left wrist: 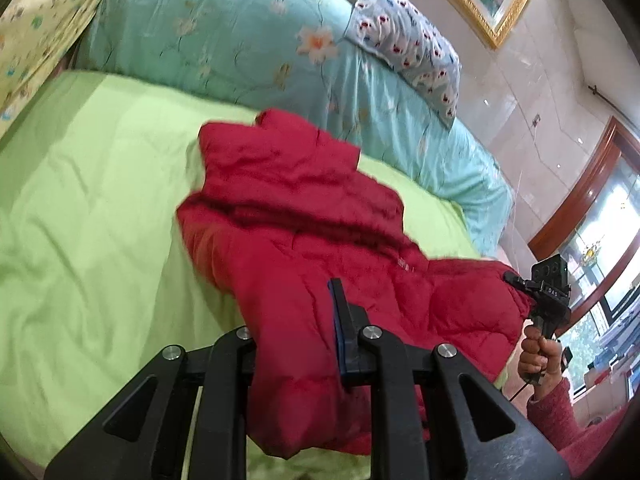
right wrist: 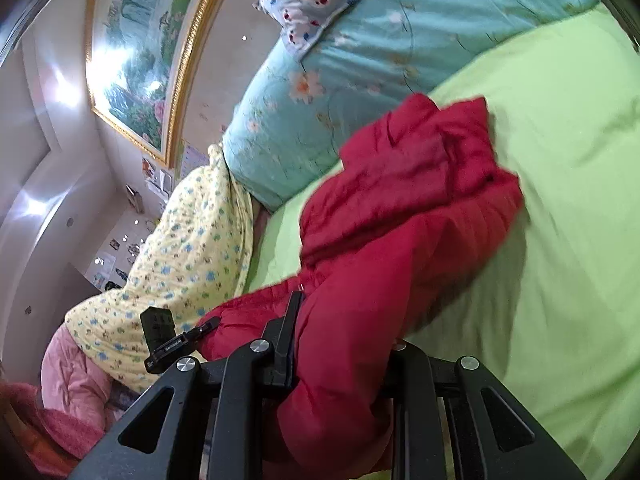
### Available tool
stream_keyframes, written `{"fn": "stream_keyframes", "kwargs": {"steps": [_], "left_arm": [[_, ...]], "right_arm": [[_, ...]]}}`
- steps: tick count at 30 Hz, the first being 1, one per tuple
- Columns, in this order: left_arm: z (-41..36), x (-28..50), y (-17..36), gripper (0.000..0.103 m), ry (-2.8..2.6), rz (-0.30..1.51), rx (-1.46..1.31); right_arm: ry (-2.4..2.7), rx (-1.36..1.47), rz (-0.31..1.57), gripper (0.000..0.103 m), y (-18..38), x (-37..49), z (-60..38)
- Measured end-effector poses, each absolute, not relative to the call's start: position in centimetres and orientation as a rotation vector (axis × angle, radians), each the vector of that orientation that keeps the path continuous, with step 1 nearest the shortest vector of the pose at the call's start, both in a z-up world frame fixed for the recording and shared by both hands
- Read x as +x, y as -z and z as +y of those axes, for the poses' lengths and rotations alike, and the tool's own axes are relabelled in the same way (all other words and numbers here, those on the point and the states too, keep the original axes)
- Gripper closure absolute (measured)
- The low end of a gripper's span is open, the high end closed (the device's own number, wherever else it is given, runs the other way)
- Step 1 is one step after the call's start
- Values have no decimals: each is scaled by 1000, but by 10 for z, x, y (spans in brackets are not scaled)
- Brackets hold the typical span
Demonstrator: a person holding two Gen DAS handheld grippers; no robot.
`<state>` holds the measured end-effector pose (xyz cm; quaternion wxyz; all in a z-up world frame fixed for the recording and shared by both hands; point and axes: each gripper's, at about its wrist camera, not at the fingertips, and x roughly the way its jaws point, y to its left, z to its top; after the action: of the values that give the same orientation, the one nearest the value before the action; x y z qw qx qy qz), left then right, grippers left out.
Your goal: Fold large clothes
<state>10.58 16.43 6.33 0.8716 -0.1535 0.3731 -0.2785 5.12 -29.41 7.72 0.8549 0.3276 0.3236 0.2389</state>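
1. Green bed sheet (left wrist: 80, 208), smooth cotton, fills the left wrist view from 7 to 11 o'clock and serves as the folding surface.
2. Red padded quilted jacket (left wrist: 304, 240) lies at the centre of that sheet. Its far part, toward 12 o'clock, rests bunched and partly doubled over; its near hem is raised off the bed at both corners.
3. Progress, as a judgement: folding appears at an early stage. The hem is in hand, but no flat, finished fold shows; carrying the hem over toward the collar and squaring the bundle remain.
4. Turquoise flowered quilt (left wrist: 224, 40), rolled, lies along 12 to 2 o'clock, just beyond the jacket; it limits how far the garment can be laid out.
5. Yellow flowered blanket (right wrist: 176, 248) sits at 9 o'clock in the right wrist view, near the jacket's edge.
6. Blue patterned pillow (left wrist: 404, 36) rests on the quilt at 1 o'clock.
7. Left gripper (left wrist: 298, 344): jaws clamped on the jacket's hem.
8. Right gripper (right wrist: 340, 344): jaws likewise pinching red fabric; the person's hand (left wrist: 538, 356) holds its handle at 4 o'clock.
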Motion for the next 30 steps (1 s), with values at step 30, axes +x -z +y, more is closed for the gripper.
{"fn": "stream_keyframes", "kwargs": {"steps": [30], "left_arm": [[132,381,-52,85,385,821,-479]], "right_arm": [[-175,921,598,75,-64,293,-366]]}}
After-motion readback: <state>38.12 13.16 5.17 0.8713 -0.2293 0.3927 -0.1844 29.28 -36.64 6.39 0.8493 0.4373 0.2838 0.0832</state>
